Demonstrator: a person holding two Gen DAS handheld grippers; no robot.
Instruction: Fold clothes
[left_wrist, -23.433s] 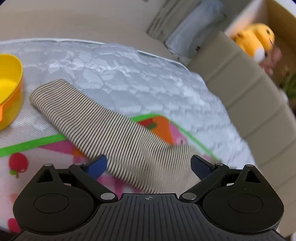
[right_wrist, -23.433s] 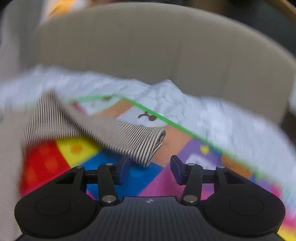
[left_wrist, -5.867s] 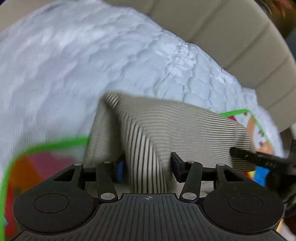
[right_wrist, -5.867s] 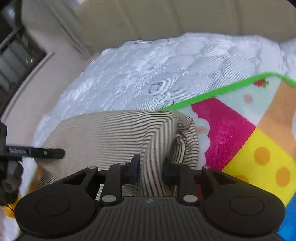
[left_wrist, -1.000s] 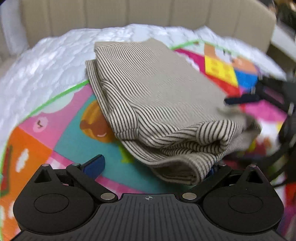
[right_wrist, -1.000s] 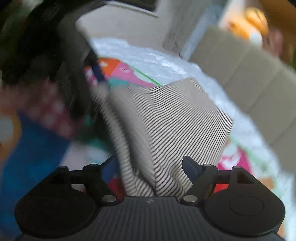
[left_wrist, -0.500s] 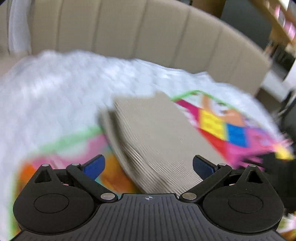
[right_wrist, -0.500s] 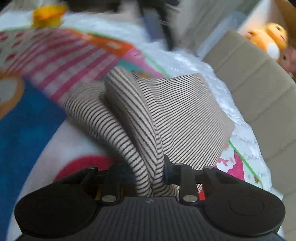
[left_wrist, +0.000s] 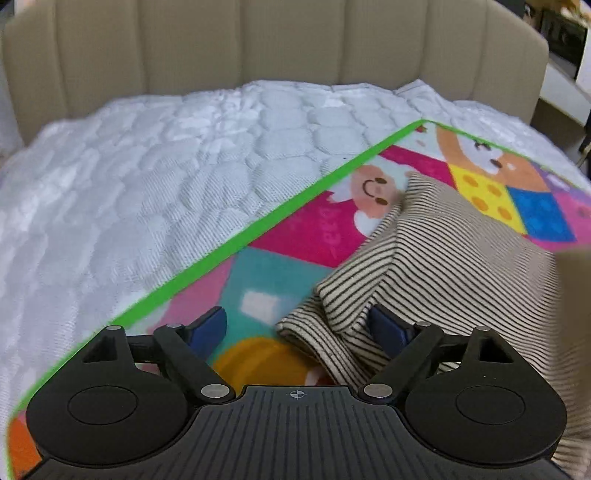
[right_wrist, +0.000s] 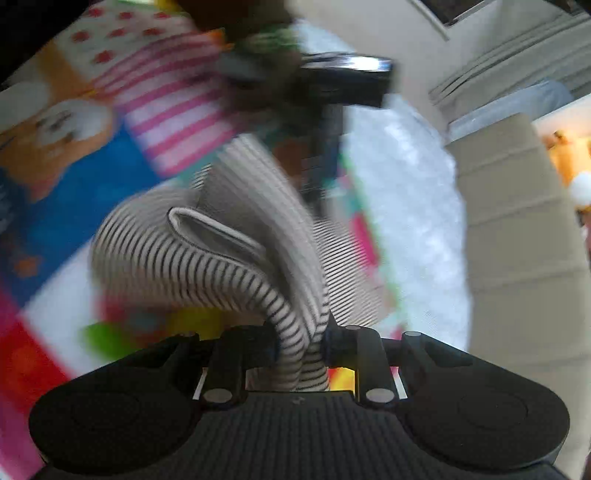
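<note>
A beige garment with thin dark stripes lies bunched on the colourful play mat, at the right of the left wrist view. My left gripper is open, with a folded edge of the garment lying over its right finger. In the right wrist view the striped garment rises in a blurred fold and my right gripper is shut on a bunch of it. The left gripper shows as a dark blurred shape beyond the cloth.
A white quilted mattress cover spreads to the left of the mat's green border. A beige padded headboard closes off the far side. The same headboard runs along the right of the right wrist view.
The right gripper has lifted the pinched striped fold higher and the view has swung. The left gripper, still open, has shifted so the garment now sits at its right finger.
</note>
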